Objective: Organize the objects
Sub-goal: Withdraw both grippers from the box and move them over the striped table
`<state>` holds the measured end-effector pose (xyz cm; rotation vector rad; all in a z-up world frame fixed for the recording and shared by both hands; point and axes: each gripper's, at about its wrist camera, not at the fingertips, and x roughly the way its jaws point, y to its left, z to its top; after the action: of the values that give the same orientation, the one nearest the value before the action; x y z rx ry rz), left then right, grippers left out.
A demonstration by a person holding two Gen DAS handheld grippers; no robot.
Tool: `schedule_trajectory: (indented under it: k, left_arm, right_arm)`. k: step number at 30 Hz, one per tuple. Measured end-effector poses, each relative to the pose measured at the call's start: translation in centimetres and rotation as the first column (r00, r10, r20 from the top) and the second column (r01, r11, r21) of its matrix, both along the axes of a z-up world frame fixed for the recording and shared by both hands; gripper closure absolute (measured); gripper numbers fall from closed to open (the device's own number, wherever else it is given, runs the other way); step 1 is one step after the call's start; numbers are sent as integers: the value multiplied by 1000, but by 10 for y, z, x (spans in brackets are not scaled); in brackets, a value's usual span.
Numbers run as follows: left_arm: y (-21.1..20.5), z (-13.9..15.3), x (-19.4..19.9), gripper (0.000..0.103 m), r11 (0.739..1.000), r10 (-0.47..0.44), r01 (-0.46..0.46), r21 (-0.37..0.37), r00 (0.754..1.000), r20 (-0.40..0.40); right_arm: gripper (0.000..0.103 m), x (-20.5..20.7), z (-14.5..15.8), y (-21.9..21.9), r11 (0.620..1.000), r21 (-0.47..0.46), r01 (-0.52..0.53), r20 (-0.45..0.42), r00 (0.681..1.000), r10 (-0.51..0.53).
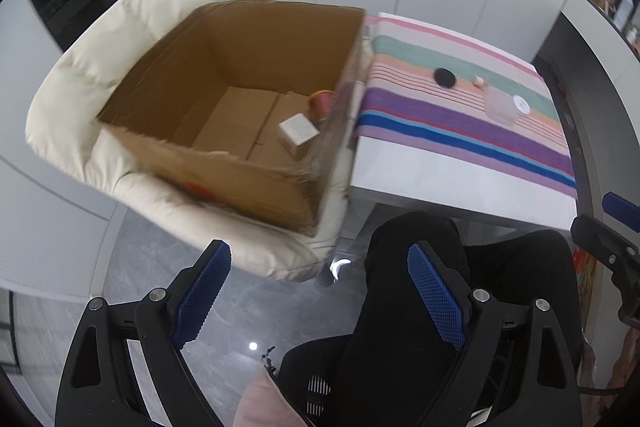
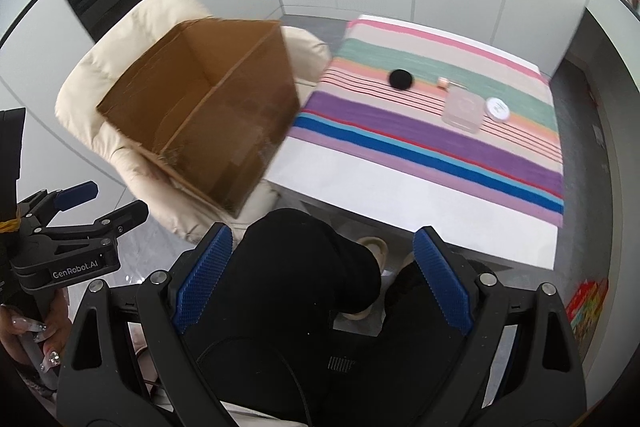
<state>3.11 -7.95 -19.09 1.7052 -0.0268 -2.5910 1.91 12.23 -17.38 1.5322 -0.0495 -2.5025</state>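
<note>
Both feeds motion-blurred. I see the box [image 1: 240, 99] open on the cream chair [image 1: 80, 99], a white cube [image 1: 298, 135] and red can [image 1: 322, 103] inside, the can half hidden by the wall. Left gripper [image 1: 320, 299] and right gripper [image 2: 324, 279] jaws apart, empty, over my lap. Black disc [image 2: 401, 79], clear case [image 2: 463, 113], white lid [image 2: 497, 109] on the striped cloth [image 2: 400, 131], white table [image 2: 400, 195]; small pink item [image 2: 443, 82] unreadable. Grey floor, white wall panels.
</note>
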Motion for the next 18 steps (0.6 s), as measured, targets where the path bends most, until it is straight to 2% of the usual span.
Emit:
schedule_trajectory:
  k: [8, 14, 18]
  left_arm:
    - [44, -6, -16, 12, 996, -88, 88, -14, 996, 14]
    - [70, -10, -29, 12, 993, -121, 121, -1, 992, 38]
    - [90, -9, -46, 12, 989, -146, 146, 0, 989, 26]
  right_arm:
    - [9, 1, -5, 46, 996, -2, 91, 13, 996, -91]
    - [9, 1, -14, 70, 990, -6, 137, 32, 990, -137]
    - [9, -12, -23, 89, 985, 14, 173, 37, 984, -173]
